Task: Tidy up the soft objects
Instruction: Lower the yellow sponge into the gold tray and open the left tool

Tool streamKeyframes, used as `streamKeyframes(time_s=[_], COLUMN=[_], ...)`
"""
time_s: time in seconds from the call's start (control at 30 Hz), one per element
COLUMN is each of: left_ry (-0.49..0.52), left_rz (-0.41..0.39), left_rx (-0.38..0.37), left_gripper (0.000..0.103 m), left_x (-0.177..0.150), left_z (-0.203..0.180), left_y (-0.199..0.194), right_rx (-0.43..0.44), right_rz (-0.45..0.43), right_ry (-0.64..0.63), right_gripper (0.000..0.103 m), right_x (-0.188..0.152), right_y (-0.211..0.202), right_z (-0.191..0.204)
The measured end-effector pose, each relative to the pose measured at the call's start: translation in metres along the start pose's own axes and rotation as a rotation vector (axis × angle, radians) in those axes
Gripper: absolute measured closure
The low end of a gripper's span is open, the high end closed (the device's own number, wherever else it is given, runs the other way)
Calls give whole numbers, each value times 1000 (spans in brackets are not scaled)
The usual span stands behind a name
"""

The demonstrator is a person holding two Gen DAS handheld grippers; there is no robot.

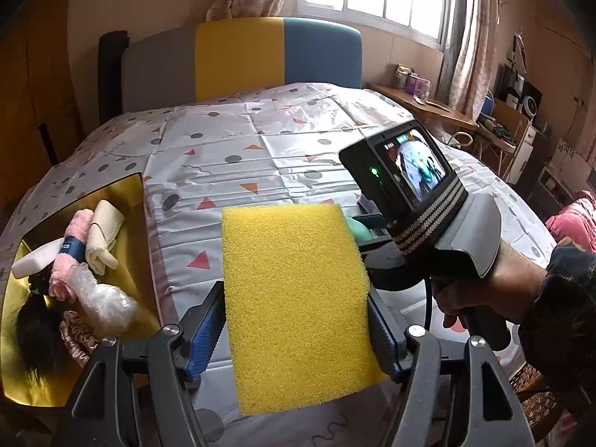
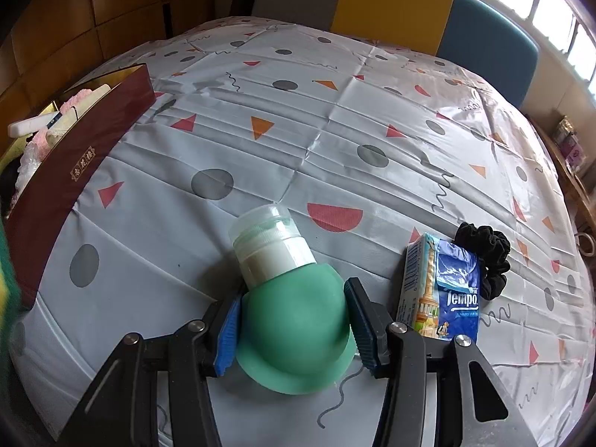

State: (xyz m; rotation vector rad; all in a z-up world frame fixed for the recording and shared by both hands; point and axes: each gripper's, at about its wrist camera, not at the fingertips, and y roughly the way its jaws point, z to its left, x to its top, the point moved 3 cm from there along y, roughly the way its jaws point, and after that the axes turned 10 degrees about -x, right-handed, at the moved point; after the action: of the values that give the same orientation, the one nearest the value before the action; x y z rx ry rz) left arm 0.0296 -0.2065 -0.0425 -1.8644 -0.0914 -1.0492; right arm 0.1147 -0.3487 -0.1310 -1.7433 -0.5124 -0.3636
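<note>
My left gripper [image 1: 296, 320] is shut on a yellow sponge [image 1: 294, 298] and holds it above the patterned bed cover [image 1: 260, 149]. My right gripper [image 2: 294, 320] is shut on a green silicone bottle [image 2: 294, 324] with a clear cap [image 2: 264, 231], low over the bed. The right gripper also shows in the left wrist view [image 1: 376, 231], just right of the sponge. A gold-lined box [image 1: 123, 201] at the left holds a pink towel [image 1: 74, 234], a cream glove [image 1: 104, 231], bubble wrap [image 1: 104, 301] and other soft things. In the right wrist view the box's maroon wall [image 2: 82, 160] is at the left.
A blue Tempo tissue pack [image 2: 443, 287] and a black scrunchie [image 2: 484, 257] lie on the bed right of the bottle. A grey, yellow and blue headboard [image 1: 242, 59] stands at the far end. A wooden desk [image 1: 424, 104] with clutter is at the right.
</note>
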Motion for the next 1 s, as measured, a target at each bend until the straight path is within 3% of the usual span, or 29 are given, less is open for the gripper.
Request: streamKeyframes(time_s=[0.63, 0.8, 1.0], left_ry=[-96, -185, -359], left_rz=[-32, -76, -109], left_rx=[18, 58, 170], left_gripper=[33, 33, 33], left_x=[4, 8, -8], left_z=[36, 75, 154], left_y=[-28, -54, -90], right_rx=[-24, -27, -32], right_rz=[-18, -20, -22], right_ry=[-23, -25, -27], right_gripper=[50, 50, 50], right_x=[-2, -3, -3], right_y=[-1, -2, -2], right_z=[1, 1, 1])
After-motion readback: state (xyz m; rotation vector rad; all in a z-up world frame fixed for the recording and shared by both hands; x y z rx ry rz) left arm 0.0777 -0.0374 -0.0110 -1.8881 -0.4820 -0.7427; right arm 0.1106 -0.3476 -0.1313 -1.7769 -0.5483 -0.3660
